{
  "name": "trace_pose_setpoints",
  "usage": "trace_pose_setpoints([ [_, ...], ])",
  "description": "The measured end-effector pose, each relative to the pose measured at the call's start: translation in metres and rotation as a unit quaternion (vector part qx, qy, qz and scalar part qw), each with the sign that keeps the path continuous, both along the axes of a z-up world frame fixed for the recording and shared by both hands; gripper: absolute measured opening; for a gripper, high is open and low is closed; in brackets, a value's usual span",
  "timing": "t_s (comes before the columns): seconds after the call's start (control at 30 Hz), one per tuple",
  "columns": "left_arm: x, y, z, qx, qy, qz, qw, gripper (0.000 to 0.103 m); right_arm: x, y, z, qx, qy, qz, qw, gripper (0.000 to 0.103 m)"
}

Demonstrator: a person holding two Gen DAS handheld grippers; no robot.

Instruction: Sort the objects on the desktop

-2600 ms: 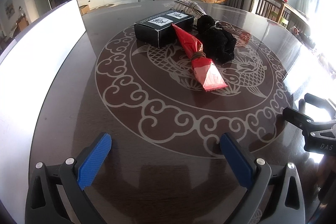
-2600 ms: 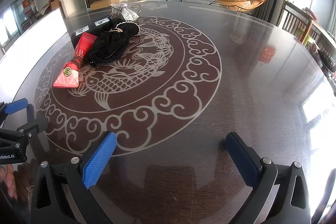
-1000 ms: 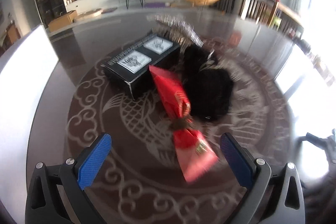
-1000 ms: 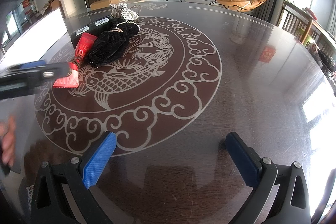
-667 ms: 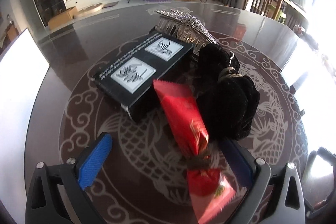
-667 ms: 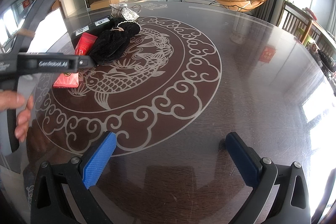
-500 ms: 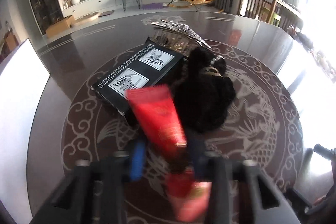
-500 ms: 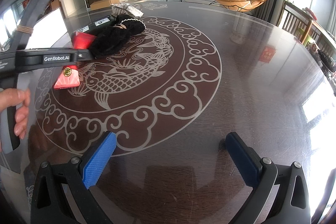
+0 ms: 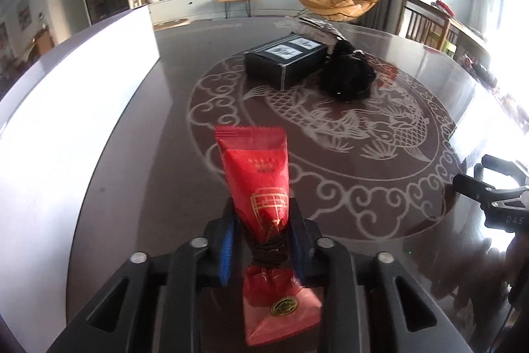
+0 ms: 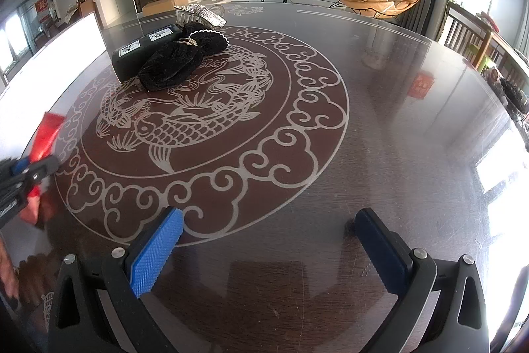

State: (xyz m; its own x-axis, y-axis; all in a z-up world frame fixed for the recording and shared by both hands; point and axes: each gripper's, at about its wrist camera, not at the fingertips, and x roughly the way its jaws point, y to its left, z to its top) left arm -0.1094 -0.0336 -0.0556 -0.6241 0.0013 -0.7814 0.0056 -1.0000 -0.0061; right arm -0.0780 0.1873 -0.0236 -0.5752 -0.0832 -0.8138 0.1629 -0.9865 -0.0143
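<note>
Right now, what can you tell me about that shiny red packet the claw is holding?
The shiny red foil packet is long, with a crimped flat top end, gold print on its front and a round gold sticker near its bottom end. Dark cord is tied tightly round its narrow waist. The left claw is shut on it just above that cord, blue pads pressing both sides. It points away from the camera, near the left edge of the dark patterned table, apart from the other things.
</note>
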Motion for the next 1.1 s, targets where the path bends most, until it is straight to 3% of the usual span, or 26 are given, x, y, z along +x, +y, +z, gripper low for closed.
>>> trace_pose_setpoints([
  [0.03, -0.003, -0.001, -0.002, 0.003, -0.006, -0.001, 1.0000, 0.080, 0.000, 0.000, 0.000, 0.000, 0.000, 0.000, 1.000, 0.103],
  [0.07, -0.007, -0.002, -0.003, 0.002, -0.019, 0.001, 0.9998, 0.093, 0.000, 0.000, 0.000, 0.000, 0.000, 0.000, 1.000, 0.103],
  [0.1, -0.011, -0.001, -0.006, -0.005, -0.031, 0.004, 0.9995, 0.099, 0.000, 0.000, 0.000, 0.000, 0.000, 0.000, 1.000, 0.103],
  [0.17, -0.014, 0.002, -0.008, -0.006, -0.037, 0.001, 0.9993, 0.103, 0.000, 0.000, 0.000, 0.000, 0.000, 0.000, 1.000, 0.103],
  [1.1, -0.008, 0.001, -0.012, -0.004, -0.037, 0.000, 0.9993, 0.103, 0.001, -0.001, 0.000, 0.000, 0.000, 0.000, 1.000, 0.103],
])
